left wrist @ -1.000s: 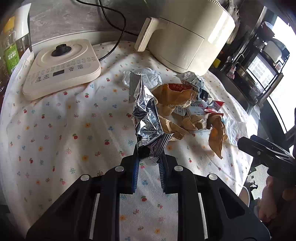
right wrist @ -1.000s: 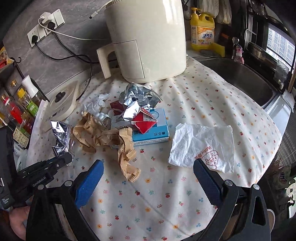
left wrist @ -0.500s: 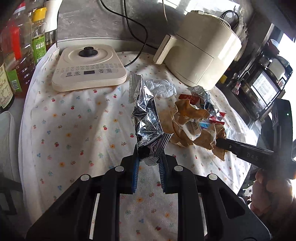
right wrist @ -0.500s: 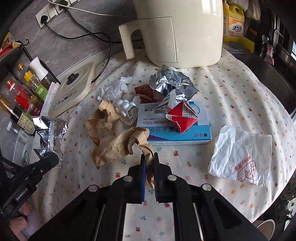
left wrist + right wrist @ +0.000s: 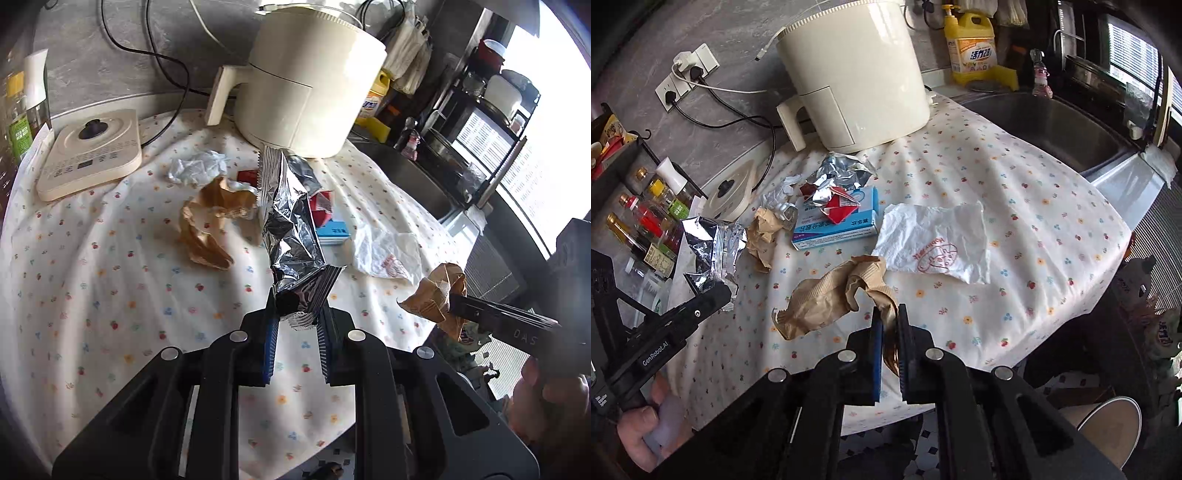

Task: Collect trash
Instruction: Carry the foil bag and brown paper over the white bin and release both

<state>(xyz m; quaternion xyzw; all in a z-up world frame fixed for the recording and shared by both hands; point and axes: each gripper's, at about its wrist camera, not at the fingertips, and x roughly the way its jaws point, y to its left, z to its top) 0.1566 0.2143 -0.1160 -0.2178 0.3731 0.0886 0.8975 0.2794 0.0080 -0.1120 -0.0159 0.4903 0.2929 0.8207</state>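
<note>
Above the near edge of the flowered worktop, both tools tilt downward, each gripped from below by a hand. Left tool is clenched on the bottom seam of a silver foil wrapper, whose long axis runs up and away from the tips toward the cream air fryer. Right tool is clenched on one end of a crumpled brown paper bag; the bag stretches leftward from the tips. Beyond the right tool lie a white printed wrapper, a blue box with red and foil scraps on it, and a second brown paper wad.
</note>
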